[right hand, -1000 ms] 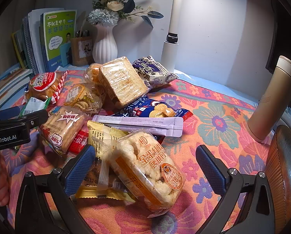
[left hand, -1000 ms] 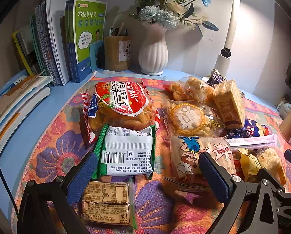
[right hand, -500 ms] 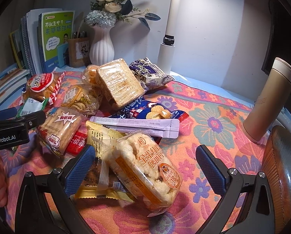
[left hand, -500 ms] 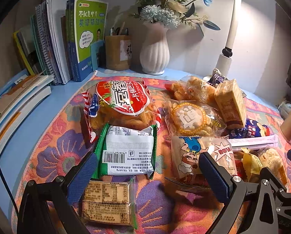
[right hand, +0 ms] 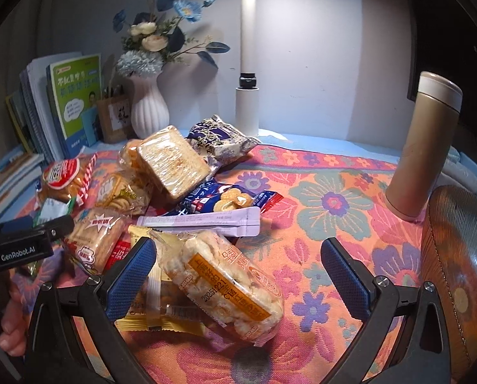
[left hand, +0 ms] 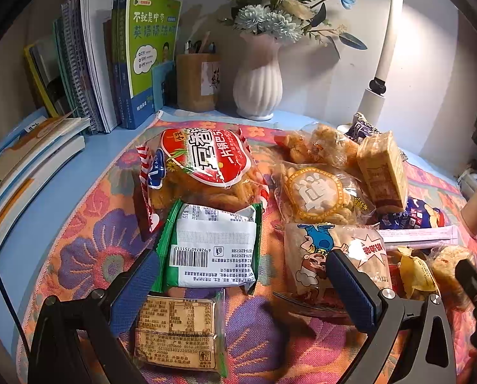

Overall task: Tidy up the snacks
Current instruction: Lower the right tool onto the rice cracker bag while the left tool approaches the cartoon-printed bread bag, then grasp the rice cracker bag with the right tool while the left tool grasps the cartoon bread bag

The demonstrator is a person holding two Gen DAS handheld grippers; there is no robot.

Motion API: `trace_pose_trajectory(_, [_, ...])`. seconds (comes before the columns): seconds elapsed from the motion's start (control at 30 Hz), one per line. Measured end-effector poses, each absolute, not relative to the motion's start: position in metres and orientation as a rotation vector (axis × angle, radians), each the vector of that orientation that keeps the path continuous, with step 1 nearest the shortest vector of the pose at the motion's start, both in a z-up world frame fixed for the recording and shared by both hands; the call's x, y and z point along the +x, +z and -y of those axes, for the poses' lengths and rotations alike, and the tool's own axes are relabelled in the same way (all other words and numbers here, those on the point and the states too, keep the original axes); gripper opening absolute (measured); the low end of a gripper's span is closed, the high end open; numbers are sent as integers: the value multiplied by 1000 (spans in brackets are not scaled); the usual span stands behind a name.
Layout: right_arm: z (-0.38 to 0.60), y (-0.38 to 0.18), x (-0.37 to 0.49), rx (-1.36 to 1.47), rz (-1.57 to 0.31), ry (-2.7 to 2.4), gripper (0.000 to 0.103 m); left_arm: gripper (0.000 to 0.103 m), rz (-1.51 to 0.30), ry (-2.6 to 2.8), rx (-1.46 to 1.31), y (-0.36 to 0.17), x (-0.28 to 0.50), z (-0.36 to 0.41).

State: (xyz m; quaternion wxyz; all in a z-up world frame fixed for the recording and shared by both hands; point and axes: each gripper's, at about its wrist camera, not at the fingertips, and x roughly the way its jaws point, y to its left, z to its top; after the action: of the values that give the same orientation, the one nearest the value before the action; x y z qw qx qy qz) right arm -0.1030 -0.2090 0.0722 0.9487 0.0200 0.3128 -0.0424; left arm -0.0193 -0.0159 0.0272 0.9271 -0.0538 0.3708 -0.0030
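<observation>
Snack packets lie heaped on a flowered cloth [right hand: 328, 204]. My right gripper [right hand: 238, 275] is open, low over the cloth. A clear pack of puffed rice cakes [right hand: 225, 284] lies between its fingers, resting on a yellow packet [right hand: 152, 316]. Beyond are a purple sachet [right hand: 206, 224], a blue cookie bag [right hand: 225, 201] and a toast block [right hand: 174, 166]. My left gripper [left hand: 241, 288] is open too. A green-and-white packet [left hand: 213, 246] and a brown cracker pack [left hand: 174, 336] lie between its fingers, with a red crisp bag [left hand: 203, 163] behind. A cartoon-printed bag [left hand: 334, 256] sits by the right finger.
A woven bowl [right hand: 456, 272] stands at the right edge beside a tan flask [right hand: 424, 147]. A white vase [left hand: 257, 86], a pen cup [left hand: 195, 83], upright books [left hand: 120, 57] and a lamp post [right hand: 247, 108] line the back wall. Flat books [left hand: 24, 153] lie left.
The right gripper has turned a little to the right and tilted up, so the bowl looms larger. The left gripper has barely shifted. Nothing was gripped.
</observation>
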Motion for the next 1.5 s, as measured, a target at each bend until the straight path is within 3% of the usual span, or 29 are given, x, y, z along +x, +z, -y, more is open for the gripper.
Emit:
trace_pose_trajectory(0.9, [241, 89, -127, 170, -584, -30, 103, 103, -714, -125, -107, 39, -33, 17])
trace_pose_trajectory(1.17, [241, 87, -150, 38, -719, 109, 103, 103, -760, -327, -144, 51, -40, 29])
trace_pose_trajectory(1.33, [237, 83, -141, 71, -779, 185, 99, 93, -826, -364, -121, 47, -22, 48])
trace_pose_trajectory(1.5, [238, 78, -113, 28, -826, 205, 97, 92, -882, -353, -128, 35, -5, 51])
